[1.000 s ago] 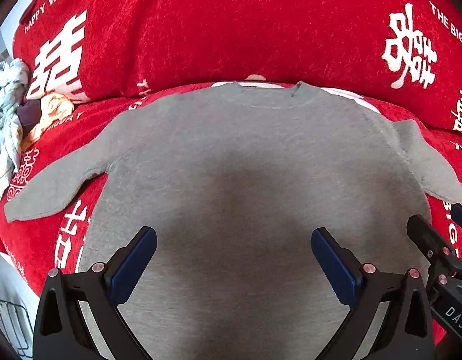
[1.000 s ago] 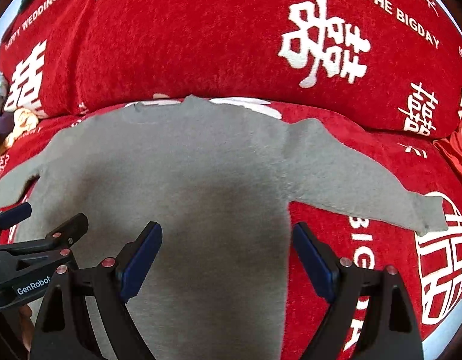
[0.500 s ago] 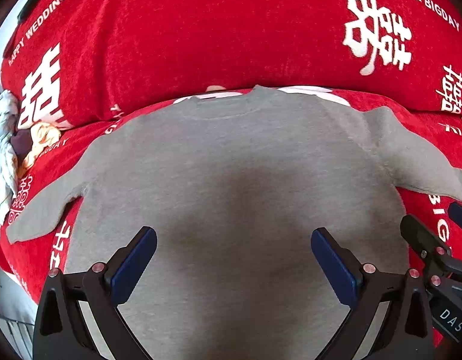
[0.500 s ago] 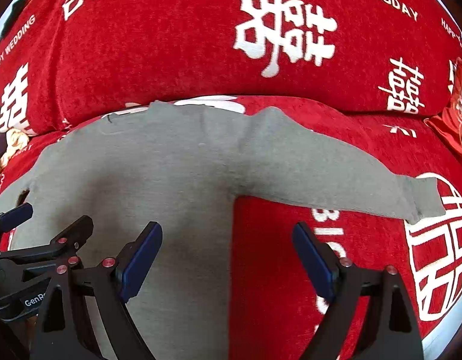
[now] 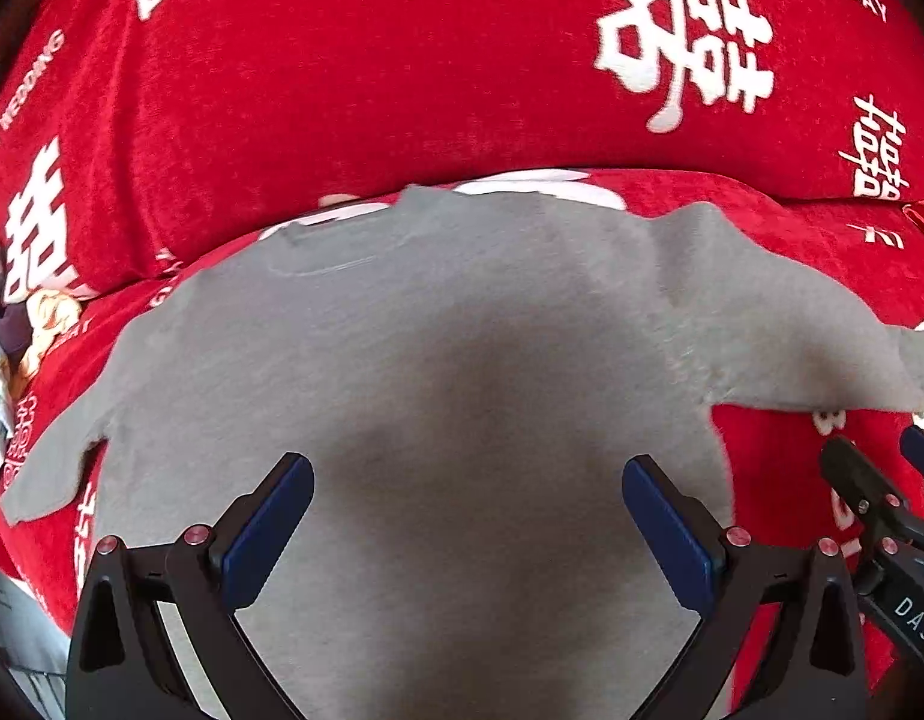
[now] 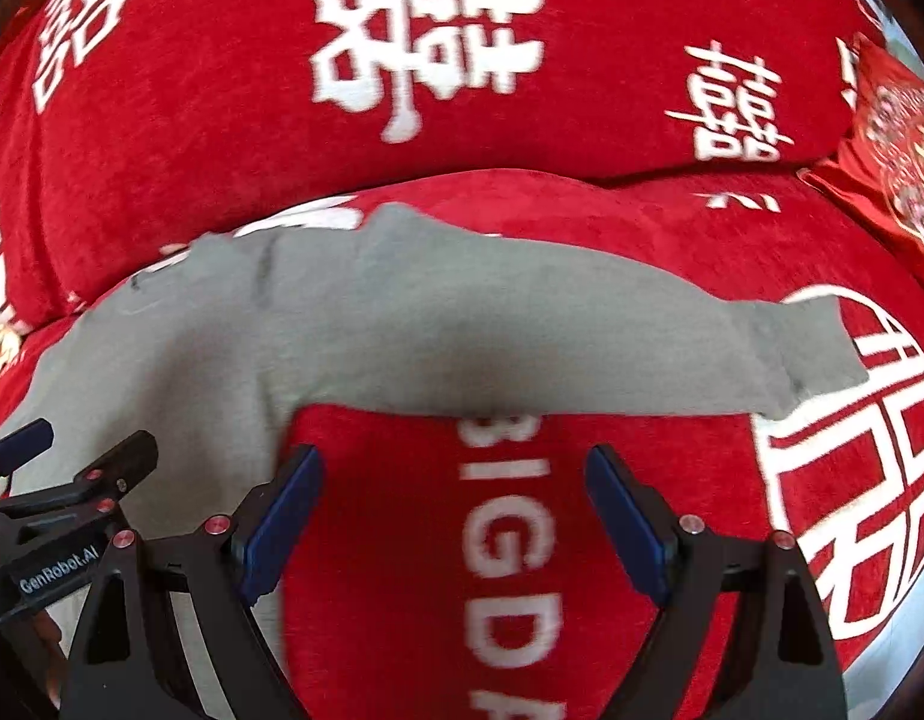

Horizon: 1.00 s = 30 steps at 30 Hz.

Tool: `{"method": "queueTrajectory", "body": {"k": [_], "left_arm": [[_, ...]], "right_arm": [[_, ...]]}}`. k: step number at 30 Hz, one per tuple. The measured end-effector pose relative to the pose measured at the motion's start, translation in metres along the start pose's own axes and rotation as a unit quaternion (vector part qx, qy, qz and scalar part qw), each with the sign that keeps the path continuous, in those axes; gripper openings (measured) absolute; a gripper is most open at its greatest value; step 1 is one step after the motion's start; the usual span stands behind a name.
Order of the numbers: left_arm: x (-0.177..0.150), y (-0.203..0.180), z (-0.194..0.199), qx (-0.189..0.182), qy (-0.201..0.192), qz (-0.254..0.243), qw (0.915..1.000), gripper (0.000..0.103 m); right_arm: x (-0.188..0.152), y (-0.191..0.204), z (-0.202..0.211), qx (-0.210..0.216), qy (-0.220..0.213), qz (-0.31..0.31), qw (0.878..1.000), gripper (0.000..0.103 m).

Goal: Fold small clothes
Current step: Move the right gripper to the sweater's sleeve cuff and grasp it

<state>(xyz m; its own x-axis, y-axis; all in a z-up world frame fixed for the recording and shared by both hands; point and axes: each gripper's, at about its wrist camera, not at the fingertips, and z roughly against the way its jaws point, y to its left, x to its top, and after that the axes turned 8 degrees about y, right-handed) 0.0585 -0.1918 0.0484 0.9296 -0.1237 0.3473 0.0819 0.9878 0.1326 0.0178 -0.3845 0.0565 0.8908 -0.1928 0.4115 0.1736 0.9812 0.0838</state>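
Observation:
A small grey sweater [image 5: 438, 360] lies flat on a red sofa seat, collar toward the backrest, both sleeves spread out. My left gripper [image 5: 468, 516] hovers open over the sweater's lower body, nothing between its blue pads. My right gripper [image 6: 456, 516] is open above bare red cover just below the sweater's right sleeve [image 6: 552, 336], whose cuff [image 6: 810, 348] points right. The left sleeve [image 5: 60, 468] reaches toward the sofa's left edge. Each gripper shows at the side of the other's view: the right gripper [image 5: 882, 480] and the left gripper [image 6: 72, 456].
The red sofa cover [image 6: 522, 570] carries white characters and lettering, and the backrest [image 5: 402, 72] rises behind the sweater. A pile of other clothes [image 5: 18, 324] lies at the left end. A red patterned cushion [image 6: 894, 138] sits at the far right.
Both grippers have moved to the right. The right one went from over the sweater's body to over the red cover under the right sleeve. Both stay open.

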Motion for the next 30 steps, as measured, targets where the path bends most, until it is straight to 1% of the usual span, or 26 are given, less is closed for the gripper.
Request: {"method": "queueTrajectory", "body": {"k": [3, 7, 10, 12, 13, 15, 16, 17, 19, 21, 22, 23, 24, 25, 26, 27, 28, 30], "left_arm": [[0.009, -0.015, -0.003, -0.004, 0.003, -0.011, 0.9999, 0.103], [0.02, -0.035, -0.008, -0.011, 0.007, -0.028, 0.9995, 0.103], [0.024, -0.044, -0.011, -0.013, 0.01, -0.035, 0.9993, 0.103], [0.026, -0.048, -0.014, -0.016, 0.013, -0.035, 0.9992, 0.103], [0.026, -0.05, -0.015, -0.017, 0.015, -0.036, 0.9991, 0.103], [0.027, -0.053, -0.018, -0.017, 0.018, -0.037, 0.999, 0.103], [0.027, -0.053, -0.019, -0.016, 0.019, -0.039, 0.9989, 0.103], [0.026, -0.054, -0.02, -0.015, 0.02, -0.039, 0.9989, 0.103], [0.026, -0.055, -0.021, -0.012, 0.022, -0.039, 0.9989, 0.103], [0.027, -0.055, -0.022, -0.01, 0.023, -0.037, 0.999, 0.103], [0.027, -0.054, -0.023, -0.009, 0.024, -0.036, 0.999, 0.103], [0.028, -0.054, -0.023, -0.008, 0.024, -0.035, 0.9991, 0.103], [0.029, -0.052, -0.024, -0.008, 0.024, -0.034, 0.9991, 0.103], [0.031, -0.051, -0.025, -0.009, 0.024, -0.032, 0.9991, 0.103], [0.033, -0.05, -0.026, -0.009, 0.025, -0.031, 0.9992, 0.103], [0.035, -0.048, -0.027, -0.01, 0.025, -0.029, 0.9992, 0.103], [0.037, -0.047, -0.028, -0.011, 0.025, -0.026, 0.9993, 0.103], [0.046, -0.042, -0.032, -0.014, 0.027, -0.011, 0.9995, 0.103]], "right_arm": [[0.004, -0.027, -0.005, -0.004, 0.002, -0.029, 1.0, 0.09], [0.007, -0.074, -0.014, -0.014, 0.008, -0.082, 0.997, 0.091], [0.009, -0.115, -0.021, -0.023, 0.012, -0.131, 0.991, 0.091], [0.01, -0.141, -0.026, -0.018, 0.015, -0.167, 0.986, 0.091], [0.011, -0.157, -0.032, -0.007, 0.021, -0.189, 0.982, 0.091], [0.013, -0.176, -0.043, 0.026, 0.032, -0.219, 0.975, 0.091], [0.015, -0.188, -0.053, 0.059, 0.038, -0.24, 0.968, 0.091], [0.017, -0.195, -0.058, 0.074, 0.035, -0.251, 0.965, 0.091], [0.028, -0.206, -0.062, 0.115, 0.007, -0.261, 0.959, 0.09], [0.039, -0.216, -0.067, 0.139, -0.003, -0.275, 0.951, 0.087], [0.042, -0.22, -0.068, 0.144, -0.007, -0.28, 0.949, 0.079], [0.046, -0.225, -0.071, 0.147, -0.009, -0.283, 0.948, 0.06], [0.05, -0.23, -0.076, 0.146, 0.002, -0.281, 0.948, 0.044], [0.051, -0.233, -0.08, 0.14, 0.013, -0.281, 0.949, 0.007], [0.049, -0.239, -0.083, 0.132, 0.02, -0.285, 0.949, 0.005], [0.045, -0.243, -0.079, 0.142, 0.006, -0.288, 0.947, 0.005], [0.04, -0.245, -0.071, 0.145, -0.014, -0.29, 0.946, 0.005], [0.031, -0.245, -0.046, 0.131, -0.062, -0.281, 0.949, 0.005]]}}
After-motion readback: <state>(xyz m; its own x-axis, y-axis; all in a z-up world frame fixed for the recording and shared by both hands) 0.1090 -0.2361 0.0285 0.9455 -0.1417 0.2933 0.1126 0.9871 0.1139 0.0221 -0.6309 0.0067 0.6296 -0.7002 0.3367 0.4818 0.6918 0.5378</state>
